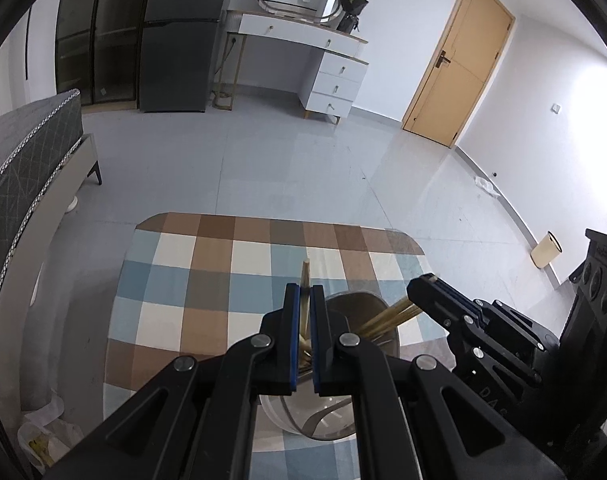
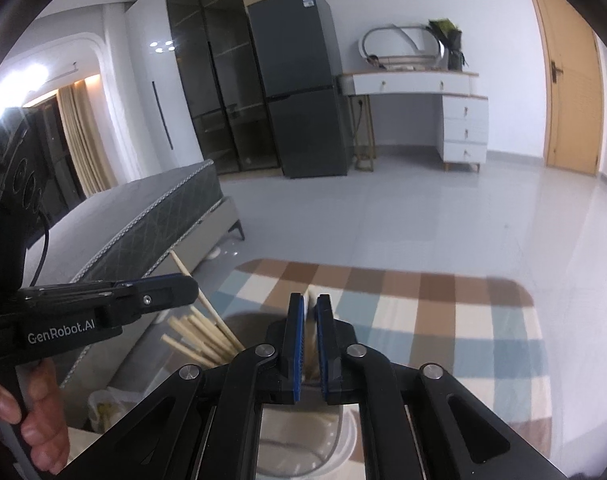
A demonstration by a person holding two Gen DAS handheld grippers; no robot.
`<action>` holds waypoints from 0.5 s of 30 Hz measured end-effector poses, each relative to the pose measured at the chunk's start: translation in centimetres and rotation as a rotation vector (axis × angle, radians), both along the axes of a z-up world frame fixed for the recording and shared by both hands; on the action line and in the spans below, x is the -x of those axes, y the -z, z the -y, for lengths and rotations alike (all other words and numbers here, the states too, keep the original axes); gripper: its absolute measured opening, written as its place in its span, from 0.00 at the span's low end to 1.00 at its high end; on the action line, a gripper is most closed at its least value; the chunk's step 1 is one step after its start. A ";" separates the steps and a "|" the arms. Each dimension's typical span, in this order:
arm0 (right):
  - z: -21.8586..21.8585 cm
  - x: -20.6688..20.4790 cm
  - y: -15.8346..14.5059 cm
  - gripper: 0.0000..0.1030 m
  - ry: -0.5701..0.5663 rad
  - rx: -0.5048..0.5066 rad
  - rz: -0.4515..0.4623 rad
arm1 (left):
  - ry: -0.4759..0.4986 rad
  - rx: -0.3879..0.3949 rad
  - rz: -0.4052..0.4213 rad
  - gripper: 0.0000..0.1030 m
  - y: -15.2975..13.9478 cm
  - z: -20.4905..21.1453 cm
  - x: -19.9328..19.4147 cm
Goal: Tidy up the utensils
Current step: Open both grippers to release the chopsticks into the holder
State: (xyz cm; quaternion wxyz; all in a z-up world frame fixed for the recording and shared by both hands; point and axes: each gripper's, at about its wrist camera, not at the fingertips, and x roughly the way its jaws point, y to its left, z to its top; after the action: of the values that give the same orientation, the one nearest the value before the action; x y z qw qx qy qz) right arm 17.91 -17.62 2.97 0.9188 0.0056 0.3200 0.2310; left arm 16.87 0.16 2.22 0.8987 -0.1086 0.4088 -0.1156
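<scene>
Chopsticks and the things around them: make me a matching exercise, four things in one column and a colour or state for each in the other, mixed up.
Things:
1. left gripper
2. holder
3. tablecloth
4. door

States:
A. checked blue, brown and white
B. shut, yellowish wood
C. clear, with chopsticks standing in it
D. closed on one chopstick

Pairs: 1-D, 2-C, 3-A, 4-B
</scene>
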 end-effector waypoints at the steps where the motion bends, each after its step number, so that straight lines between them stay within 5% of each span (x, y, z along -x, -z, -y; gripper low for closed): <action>1: 0.2 0.2 0.0 0.07 0.004 -0.003 -0.001 | 0.000 -0.003 -0.004 0.00 0.0 0.0 0.1; 4: 0.8 1.1 -0.1 0.08 0.009 -0.020 -0.006 | -0.004 0.003 -0.025 0.00 -0.2 -0.1 0.3; 9: 1.8 2.7 -0.9 0.31 0.037 -0.042 0.004 | -0.008 -0.033 -0.030 0.00 -0.9 0.3 1.4; 15: 3.6 4.9 -2.8 0.37 0.084 -0.065 0.032 | -0.013 -0.067 0.002 0.01 -2.7 0.7 3.5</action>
State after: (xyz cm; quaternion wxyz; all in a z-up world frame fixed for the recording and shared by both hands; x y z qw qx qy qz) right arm 13.00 -21.22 5.80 0.9320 0.0452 0.2973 0.2026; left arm 13.35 -0.53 4.93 0.9029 -0.0808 0.4110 -0.0962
